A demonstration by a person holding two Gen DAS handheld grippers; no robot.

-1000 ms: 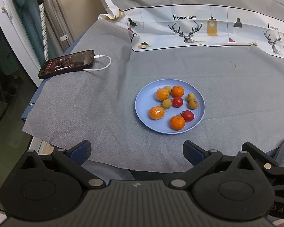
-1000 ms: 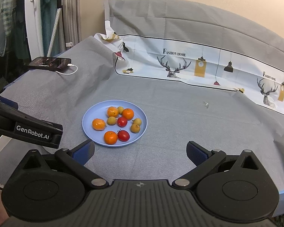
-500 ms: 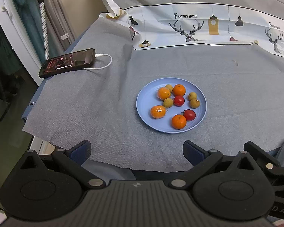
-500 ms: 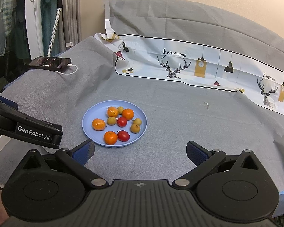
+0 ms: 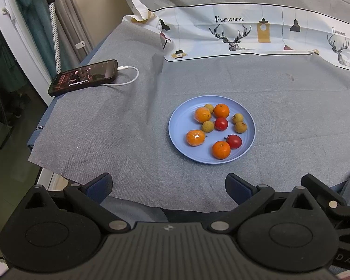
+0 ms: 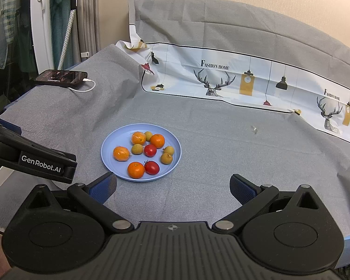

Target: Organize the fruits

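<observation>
A blue plate (image 5: 182,121) (image 6: 109,144) lies on the grey cloth and holds mixed fruit: several oranges (image 5: 221,149) (image 6: 135,169), two red tomatoes (image 5: 234,141) (image 6: 152,167) and several small brownish-yellow fruits (image 5: 208,126) (image 6: 166,158). My left gripper (image 5: 169,185) is open and empty, near the table's front edge, short of the plate. My right gripper (image 6: 172,187) is open and empty, just in front of the plate and to its right. The left gripper's body (image 6: 30,158) shows at the left of the right wrist view.
A black phone (image 5: 84,77) (image 6: 60,78) with a white cable (image 5: 128,79) lies at the table's far left edge. A white patterned cloth (image 5: 256,35) (image 6: 245,79) lies along the back. The cloth's front-left edge (image 5: 58,170) hangs over the table.
The left gripper has drifted slightly, so the plate sits a little higher and to the right in its view. The right gripper has hardly moved. Both stay open.
</observation>
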